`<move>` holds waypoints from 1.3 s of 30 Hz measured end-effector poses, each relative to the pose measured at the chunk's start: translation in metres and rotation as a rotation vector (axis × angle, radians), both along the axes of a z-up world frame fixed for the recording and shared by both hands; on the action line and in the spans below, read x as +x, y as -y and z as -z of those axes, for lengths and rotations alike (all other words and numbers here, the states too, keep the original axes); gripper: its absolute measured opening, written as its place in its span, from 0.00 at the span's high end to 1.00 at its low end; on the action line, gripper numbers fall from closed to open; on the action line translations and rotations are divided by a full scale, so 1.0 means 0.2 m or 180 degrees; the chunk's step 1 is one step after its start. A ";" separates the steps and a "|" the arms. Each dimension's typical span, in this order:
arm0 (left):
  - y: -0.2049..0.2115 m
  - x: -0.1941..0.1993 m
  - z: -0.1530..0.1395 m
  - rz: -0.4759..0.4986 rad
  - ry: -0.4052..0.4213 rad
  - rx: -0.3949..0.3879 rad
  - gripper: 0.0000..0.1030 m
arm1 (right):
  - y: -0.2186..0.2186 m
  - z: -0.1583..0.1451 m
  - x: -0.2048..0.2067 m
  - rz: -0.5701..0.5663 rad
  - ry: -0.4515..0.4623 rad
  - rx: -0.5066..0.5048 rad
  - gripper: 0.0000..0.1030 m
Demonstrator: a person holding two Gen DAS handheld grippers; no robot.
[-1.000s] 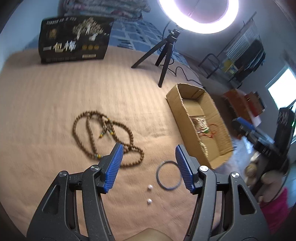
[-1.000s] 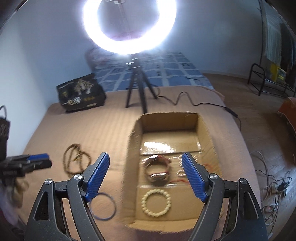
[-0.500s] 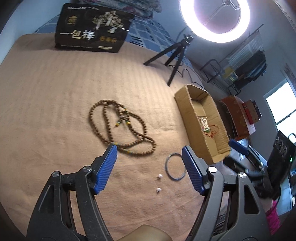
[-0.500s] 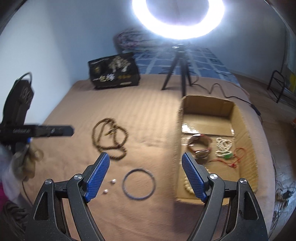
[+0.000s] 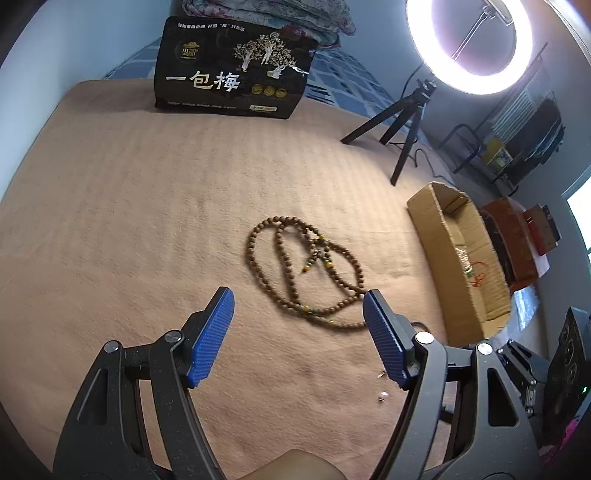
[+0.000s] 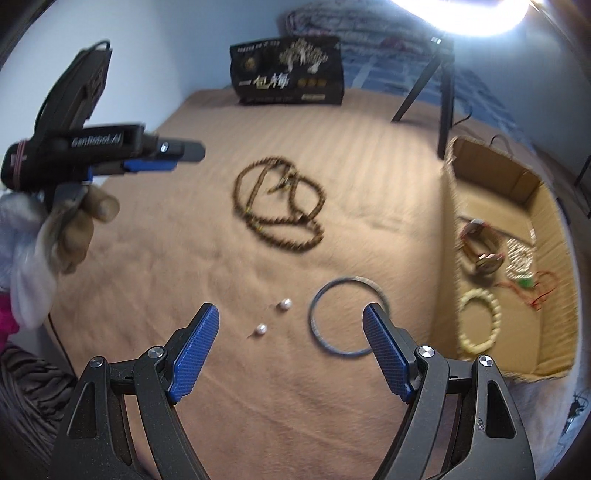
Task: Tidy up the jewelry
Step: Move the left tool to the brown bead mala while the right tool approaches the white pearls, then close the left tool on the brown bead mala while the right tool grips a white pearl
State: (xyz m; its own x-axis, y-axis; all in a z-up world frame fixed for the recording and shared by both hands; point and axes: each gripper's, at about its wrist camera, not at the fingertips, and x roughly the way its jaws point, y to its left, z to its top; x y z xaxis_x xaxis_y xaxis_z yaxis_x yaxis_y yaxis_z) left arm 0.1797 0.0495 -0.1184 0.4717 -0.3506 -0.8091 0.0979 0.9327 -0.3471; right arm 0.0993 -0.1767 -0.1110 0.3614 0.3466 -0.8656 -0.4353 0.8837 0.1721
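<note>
Two grippers hung wide and empty above the tan blanket (image 5: 129, 221): the left gripper (image 5: 298, 332) faced the bead necklace (image 5: 303, 266), the right gripper (image 6: 290, 341) the blue ring (image 6: 347, 317) and two pearls (image 6: 284, 304). Pickup seemed next, probably needing a lower, centred approach before closing. The box (image 6: 450, 221), just beside, held other jewelry; a ring light (image 5: 469, 40) lit the room.

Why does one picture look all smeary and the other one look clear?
Right wrist view: motion blur smears the brown bead necklace, the cardboard box and the left hand-held gripper; the ring light glares white at the top edge. Left wrist view: sharp, each bead of the necklace shows; the fisheye bends the edges in both.
</note>
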 end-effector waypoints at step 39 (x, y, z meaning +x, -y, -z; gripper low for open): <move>0.15 0.32 0.30 -0.0044 -0.0409 0.0172 0.28 | -0.14 0.22 0.13 -0.0152 -0.0326 -0.0119 0.69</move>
State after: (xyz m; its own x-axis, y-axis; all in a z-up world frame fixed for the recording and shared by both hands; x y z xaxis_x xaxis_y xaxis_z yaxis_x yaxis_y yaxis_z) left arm 0.2442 0.0199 -0.1792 0.3674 -0.2992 -0.8806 0.0430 0.9513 -0.3053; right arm 0.1245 -0.1483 -0.1557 0.2544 0.3281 -0.9097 -0.4589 0.8690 0.1851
